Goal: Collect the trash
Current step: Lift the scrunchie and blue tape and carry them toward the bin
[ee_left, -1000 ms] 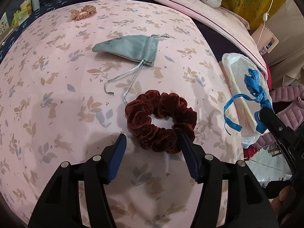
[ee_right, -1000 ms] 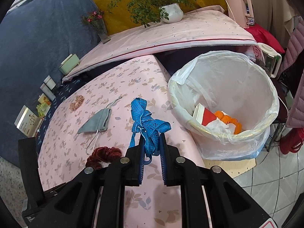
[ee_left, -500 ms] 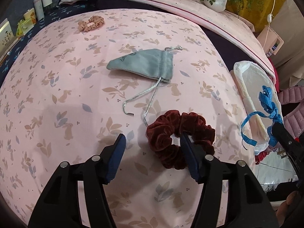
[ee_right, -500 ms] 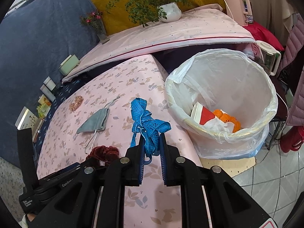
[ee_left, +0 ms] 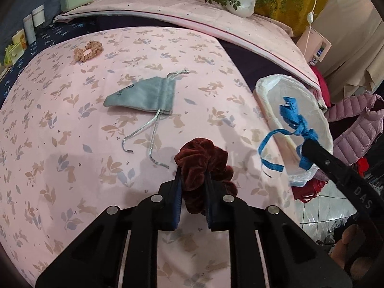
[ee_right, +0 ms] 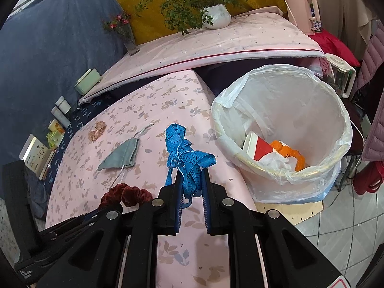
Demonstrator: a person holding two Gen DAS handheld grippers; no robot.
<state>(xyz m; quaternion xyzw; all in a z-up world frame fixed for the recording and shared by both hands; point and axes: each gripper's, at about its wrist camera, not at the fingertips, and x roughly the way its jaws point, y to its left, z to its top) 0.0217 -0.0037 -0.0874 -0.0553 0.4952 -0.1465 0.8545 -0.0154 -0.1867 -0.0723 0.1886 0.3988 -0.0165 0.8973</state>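
The left hand-held gripper [ee_left: 193, 192] is closing its jaws on the dark red velvet scrunchie [ee_left: 204, 165], whose near loop is already pinched between the 2 blue pads while the rest bulges out above and to the right, just over the pink rabbit-print desk [ee_left: 60, 120]. The right hand-held gripper [ee_right: 192, 187] is clamped tight on the bunched blue measuring tape [ee_right: 184, 153], holding it up over the desk's right edge, near the white-lined trash bin [ee_right: 340, 148], which already holds a red-and-white carton and something orange. Both held things look light and soft: the scrunchie should squash under the pads and spring back, so a bite through 1 gathered fold seems secure enough, and its plush pile probably resists slipping. The tape is limp and slick, with loose tails hanging free that could snag the bin's liner; gripping the knotted bundle, as now, seems wiser than taking 1 strand. Farther left on the desk lie a grey drawstring pouch [ee_left: 144, 96] and, at the far side, a peach scrunchie [ee_left: 87, 51], both untouched.
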